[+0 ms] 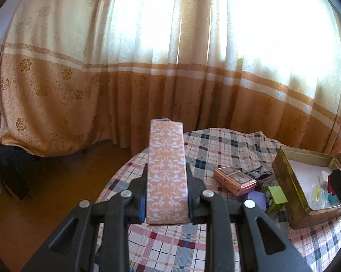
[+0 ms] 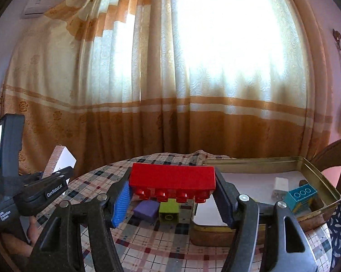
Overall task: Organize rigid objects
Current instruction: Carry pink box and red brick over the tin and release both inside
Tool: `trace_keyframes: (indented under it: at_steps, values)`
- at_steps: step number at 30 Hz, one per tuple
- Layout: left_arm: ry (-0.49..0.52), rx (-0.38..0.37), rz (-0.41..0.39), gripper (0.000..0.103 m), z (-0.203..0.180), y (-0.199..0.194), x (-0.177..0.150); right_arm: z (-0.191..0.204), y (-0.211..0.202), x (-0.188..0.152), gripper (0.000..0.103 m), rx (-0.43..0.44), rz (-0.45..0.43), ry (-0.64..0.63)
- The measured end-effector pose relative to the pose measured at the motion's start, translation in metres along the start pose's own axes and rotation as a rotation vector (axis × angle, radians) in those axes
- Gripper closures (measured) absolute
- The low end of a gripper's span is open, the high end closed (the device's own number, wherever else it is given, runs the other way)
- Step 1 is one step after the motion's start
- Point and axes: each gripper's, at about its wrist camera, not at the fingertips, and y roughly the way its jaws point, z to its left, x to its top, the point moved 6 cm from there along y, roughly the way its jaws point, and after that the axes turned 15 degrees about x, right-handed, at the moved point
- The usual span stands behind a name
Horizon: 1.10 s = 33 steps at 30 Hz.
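A: Nearest the left wrist camera is the left gripper [image 1: 166, 195]. Its black jaws are clamped on a long orange box with a white damask pattern [image 1: 166, 170], held up off the table and tilted away toward the curtain.

B: And the other one?

A: The right gripper [image 2: 174, 200] pinches a long red plastic building brick [image 2: 172, 179] by its two ends, studs facing down and toward the camera, lifted above the round table with the plaid cloth [image 2: 147, 249].

B: What lies beneath the brick?

A: A purple block [image 2: 146, 212] and a lime-green block [image 2: 169, 209], touching, just left of the open gold metal tin [image 2: 324, 181].

B: Anything in the tin?

A: A teal brick with three round studs [image 2: 301, 195] near its right wall, and a white plug-like piece [image 2: 281, 187] beside it, on a white lining.

B: Elsewhere on the table?

A: From the left view, a pink-gold rectangular case [image 1: 235, 180] lies between the patterned box and the tin, with a dark crumpled item [image 1: 260, 173] just behind it. The orange-and-cream curtain [image 1: 147, 56] hangs behind everything.
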Motion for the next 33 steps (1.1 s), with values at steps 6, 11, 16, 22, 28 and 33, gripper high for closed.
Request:
trace_keyframes:
  at_steps: [6,11,16,22,28,33]
  values:
    - [0.012,0.019,0.007,0.078,-0.002,0.001,-0.002,-0.006,-0.005,0.001,0.036,-0.017,-0.013,0.010]
    - [0.033,0.039,0.003,0.078,-0.007,0.000,-0.002,-0.009,-0.010,0.004,0.036,-0.033,-0.034,-0.003]
    - [0.030,0.043,0.018,0.078,-0.010,0.000,-0.002,-0.016,-0.018,0.008,0.036,-0.064,-0.057,-0.015]
    - [0.038,0.026,0.031,0.078,-0.024,-0.004,-0.006,-0.038,-0.025,0.011,0.036,-0.107,-0.068,0.014]
    - [0.062,-0.007,0.042,0.078,-0.042,-0.012,-0.011,-0.058,-0.032,0.012,0.036,-0.144,-0.079,0.033]
    - [0.073,-0.017,0.038,0.078,-0.051,-0.017,-0.012,-0.073,-0.037,0.010,0.036,-0.179,-0.082,0.042]
